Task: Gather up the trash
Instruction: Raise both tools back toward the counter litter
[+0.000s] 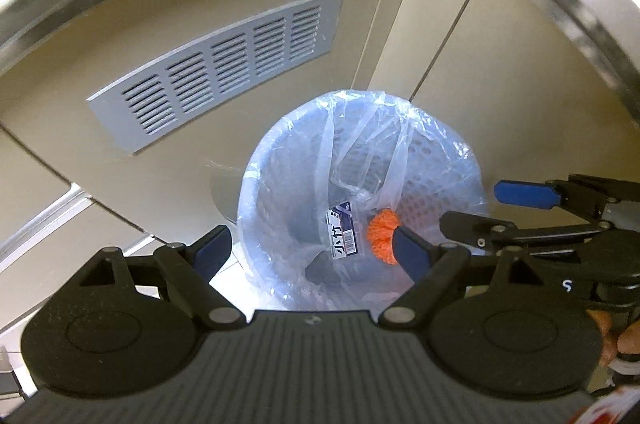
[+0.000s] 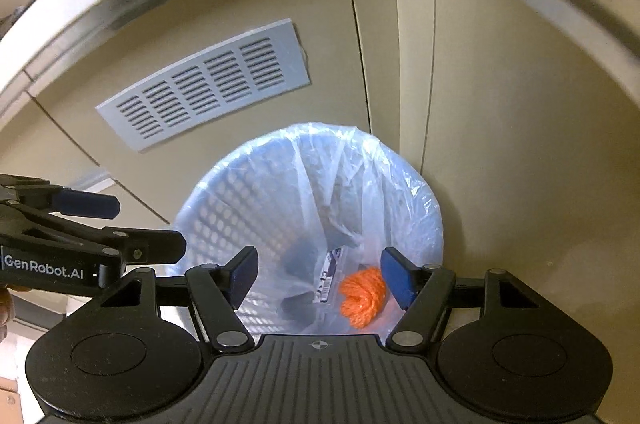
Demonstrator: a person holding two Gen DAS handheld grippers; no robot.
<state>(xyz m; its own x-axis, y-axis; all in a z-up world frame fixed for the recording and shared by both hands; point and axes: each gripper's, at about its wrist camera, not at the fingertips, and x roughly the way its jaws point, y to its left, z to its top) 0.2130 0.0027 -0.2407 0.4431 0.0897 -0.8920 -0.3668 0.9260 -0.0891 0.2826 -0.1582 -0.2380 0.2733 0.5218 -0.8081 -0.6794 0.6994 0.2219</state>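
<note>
- A round pale-blue plastic lattice waste basket (image 1: 280, 160) (image 2: 224, 200) stands on the floor against beige cabinet panels (image 1: 200, 4) (image 2: 520, 104); its wall is a grid of small square holes.
- A thin, crinkled clear plastic liner bag (image 1: 384, 128) (image 2: 384, 168) is draped over the rim and sags inside in glossy folds.
- At the bottom of the bag lies a bright orange bundle of coiled fuzzy cord (image 1: 382, 236) (image 2: 362, 298), touching a white paper label with a barcode (image 1: 342, 238) (image 2: 330, 278); the label carries Japanese characters and a dark blue strip.
- A flat grey metal vent grille (image 1: 216, 72) (image 2: 204, 84) with rows of narrow slots is fixed to the panel behind the basket.
- The left claw (image 1: 310, 250) hangs over the basket, its black arms and blue pads spread wide, holding nothing.
- The right claw (image 2: 320, 278) is likewise spread wide and empty above the basket.
- White lettering "GenRobot.AI" shows on the left claw's side in the right wrist view.
</note>
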